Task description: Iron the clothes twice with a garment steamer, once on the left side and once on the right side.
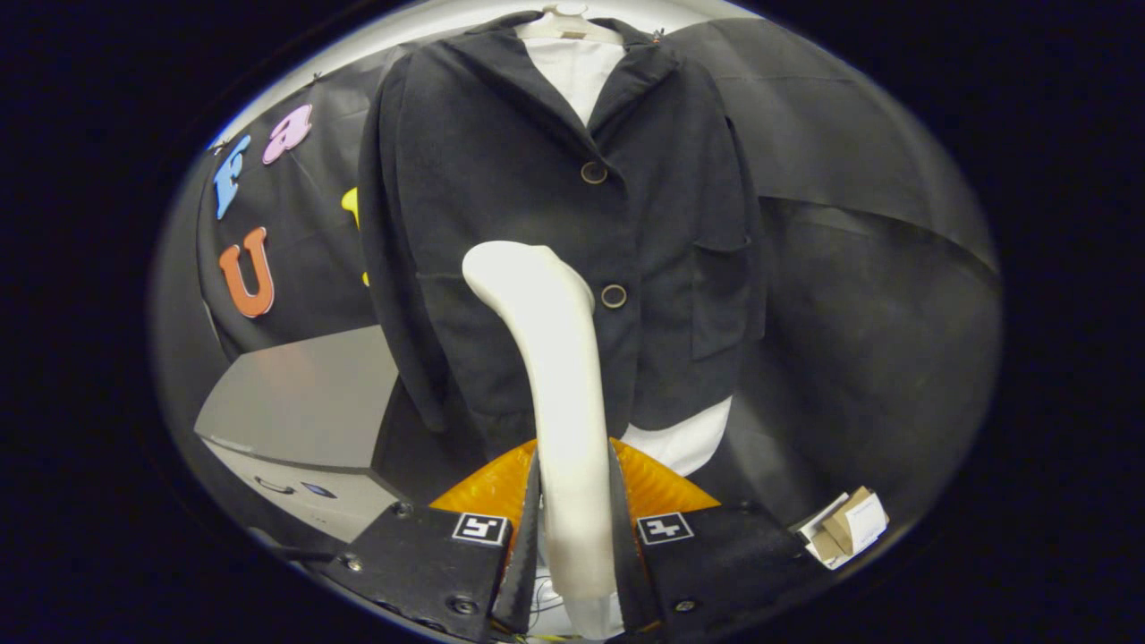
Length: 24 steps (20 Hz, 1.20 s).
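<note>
The gripper (572,537) is clamped on the cream plastic garment steamer (559,376), whose head seems to touch the hanging black buttoned jacket (501,179) left of its buttons. Lingering could scorch or dampen the cloth.

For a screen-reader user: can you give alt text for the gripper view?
The gripper is shut on a white garment steamer, whose head sits at the front of a dark jacket hanging on a hanger over a white shirt. A grey cabinet stands beside the jacket.
</note>
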Each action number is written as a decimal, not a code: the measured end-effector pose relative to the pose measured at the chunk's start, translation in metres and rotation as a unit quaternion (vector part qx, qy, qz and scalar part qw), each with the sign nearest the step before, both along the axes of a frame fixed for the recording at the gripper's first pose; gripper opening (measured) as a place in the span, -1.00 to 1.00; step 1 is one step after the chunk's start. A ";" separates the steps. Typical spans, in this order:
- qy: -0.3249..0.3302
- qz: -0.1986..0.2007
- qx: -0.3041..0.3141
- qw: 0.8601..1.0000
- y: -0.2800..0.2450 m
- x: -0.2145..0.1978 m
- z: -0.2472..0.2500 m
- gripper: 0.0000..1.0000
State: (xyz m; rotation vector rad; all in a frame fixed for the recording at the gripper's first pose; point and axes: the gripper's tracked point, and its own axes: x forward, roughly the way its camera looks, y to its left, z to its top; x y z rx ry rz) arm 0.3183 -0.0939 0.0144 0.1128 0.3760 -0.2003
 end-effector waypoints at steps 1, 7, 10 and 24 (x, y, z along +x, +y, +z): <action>0.004 0.000 0.001 1.000 -0.001 0.001 -0.003 -0.21; 0.035 0.001 0.000 0.999 0.004 0.004 -0.027 -0.21; 0.050 0.002 -0.002 0.999 0.006 0.006 -0.045 -0.21; 0.013 -0.025 0.045 0.999 -0.078 -0.050 -0.001 -0.21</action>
